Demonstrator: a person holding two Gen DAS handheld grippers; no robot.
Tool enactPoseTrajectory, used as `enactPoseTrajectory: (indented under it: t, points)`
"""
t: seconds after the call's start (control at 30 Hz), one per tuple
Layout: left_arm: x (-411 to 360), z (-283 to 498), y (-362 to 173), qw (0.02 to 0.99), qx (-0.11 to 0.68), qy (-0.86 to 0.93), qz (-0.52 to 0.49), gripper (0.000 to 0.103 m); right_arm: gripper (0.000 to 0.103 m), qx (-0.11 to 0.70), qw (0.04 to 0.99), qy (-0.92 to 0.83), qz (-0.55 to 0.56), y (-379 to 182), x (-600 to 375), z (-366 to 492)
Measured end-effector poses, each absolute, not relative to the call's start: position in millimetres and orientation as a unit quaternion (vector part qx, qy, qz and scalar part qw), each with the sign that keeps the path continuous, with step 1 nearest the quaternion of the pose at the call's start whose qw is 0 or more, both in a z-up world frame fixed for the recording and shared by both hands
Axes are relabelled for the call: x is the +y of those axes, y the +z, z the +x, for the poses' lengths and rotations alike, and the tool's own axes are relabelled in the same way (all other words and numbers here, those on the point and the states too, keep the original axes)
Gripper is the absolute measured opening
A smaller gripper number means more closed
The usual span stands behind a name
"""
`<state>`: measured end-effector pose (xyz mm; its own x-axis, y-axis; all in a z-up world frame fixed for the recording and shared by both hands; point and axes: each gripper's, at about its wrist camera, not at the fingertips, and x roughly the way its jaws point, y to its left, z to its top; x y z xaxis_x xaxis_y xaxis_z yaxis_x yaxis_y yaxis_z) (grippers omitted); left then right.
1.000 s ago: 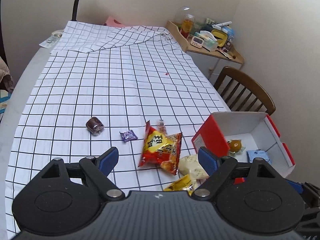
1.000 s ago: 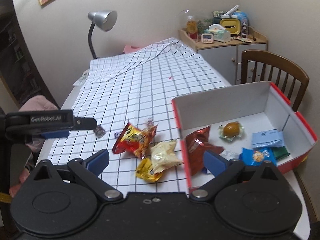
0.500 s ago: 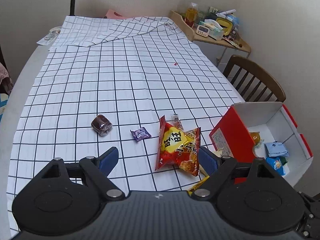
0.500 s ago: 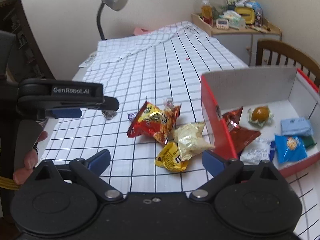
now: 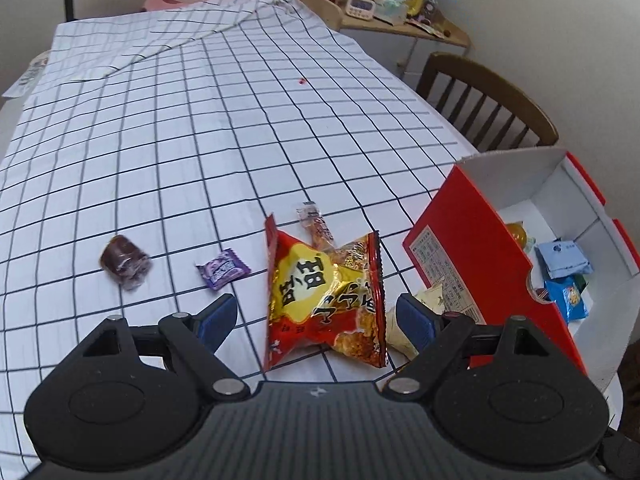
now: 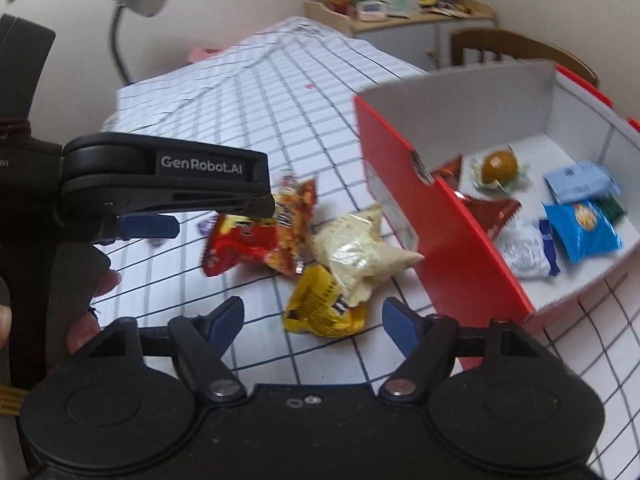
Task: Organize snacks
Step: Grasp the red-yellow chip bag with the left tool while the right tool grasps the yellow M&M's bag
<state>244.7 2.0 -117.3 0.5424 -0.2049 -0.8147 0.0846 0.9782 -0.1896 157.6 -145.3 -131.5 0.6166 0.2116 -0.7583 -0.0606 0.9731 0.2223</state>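
Left tool (image 5: pixel 316 314): jaws wide apart over the red bag (image 5: pixel 326 294), nothing gripped; lined up to take it.
Right tool (image 6: pixel 312 318): jaws closing, the yellow packet (image 6: pixel 326 306) between them, pads not yet on it.
Box (image 6: pixel 440 240): open-topped, at the right of the surface (image 5: pixel 200 128), several snacks already inside, so that's where loose ones go.
In the way: a pale bag (image 6: pixel 360 248) overlaps the yellow packet; the box's red wall stands just beside.
Strays: brown sweet (image 5: pixel 125 262) and purple candy (image 5: pixel 222 269) lie apart, left.
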Motion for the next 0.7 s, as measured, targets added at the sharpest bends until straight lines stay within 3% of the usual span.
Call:
enactPoseTrajectory:
  t: [0.5, 0.63, 0.7]
  points:
    - [-13, 271, -147, 0.855, 0.507, -0.092, -0.051, 0.087, 0.07, 0.446, 0.884, 0.023, 0.137, -160, -144, 175]
    - [-6, 276, -150, 0.849, 0.515, -0.085, -0.08, 0.086, 0.054, 0.45, 0.881, 0.019, 0.144, -165, -145, 181]
    - [-3, 277, -152, 0.847, 0.517, -0.084, -0.092, 0.082, 0.051, 0.449, 0.881, 0.025, 0.151, -165, -146, 182]
